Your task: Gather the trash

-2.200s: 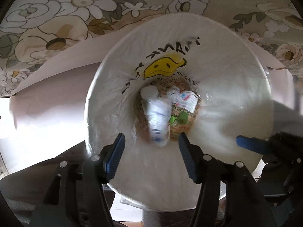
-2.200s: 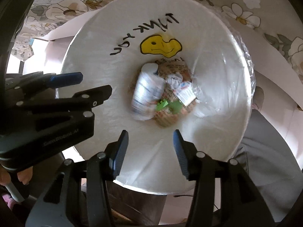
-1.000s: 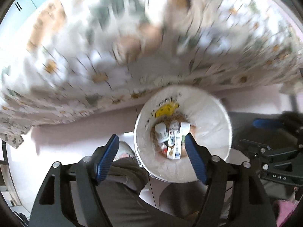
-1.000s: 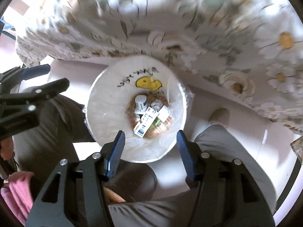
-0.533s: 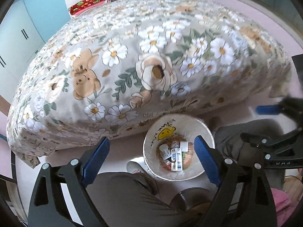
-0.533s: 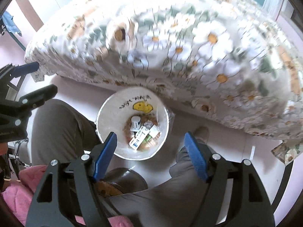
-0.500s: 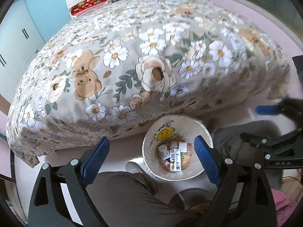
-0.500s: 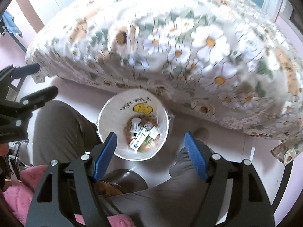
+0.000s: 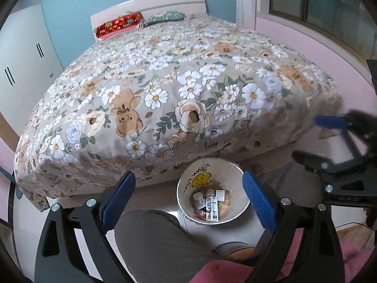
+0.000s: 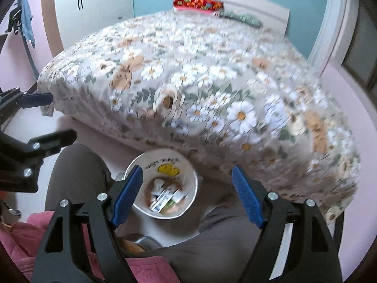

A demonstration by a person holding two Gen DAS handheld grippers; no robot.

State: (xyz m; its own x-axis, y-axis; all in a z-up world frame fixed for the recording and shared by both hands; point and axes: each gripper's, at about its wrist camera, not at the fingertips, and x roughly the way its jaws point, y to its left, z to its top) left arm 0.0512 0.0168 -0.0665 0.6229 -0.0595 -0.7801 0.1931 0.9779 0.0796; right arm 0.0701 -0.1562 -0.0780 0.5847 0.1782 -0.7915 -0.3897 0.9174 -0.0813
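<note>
The white plastic liner of the round trash bin [image 9: 238, 181] carries black hand-lettered words above a yellow smiley face [image 9: 201, 179], seemingly "THANK YOU", seen upside down. Print on the small cartons inside is too small to read.

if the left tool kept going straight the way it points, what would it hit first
Probably the trash bin on the floor by the bed, likely its lined inside; the left tool is open and empty. Depth is uncertain.

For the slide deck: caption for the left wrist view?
Open left hand-held gripper above lined trash bin of cartons beside floral bed.
</note>
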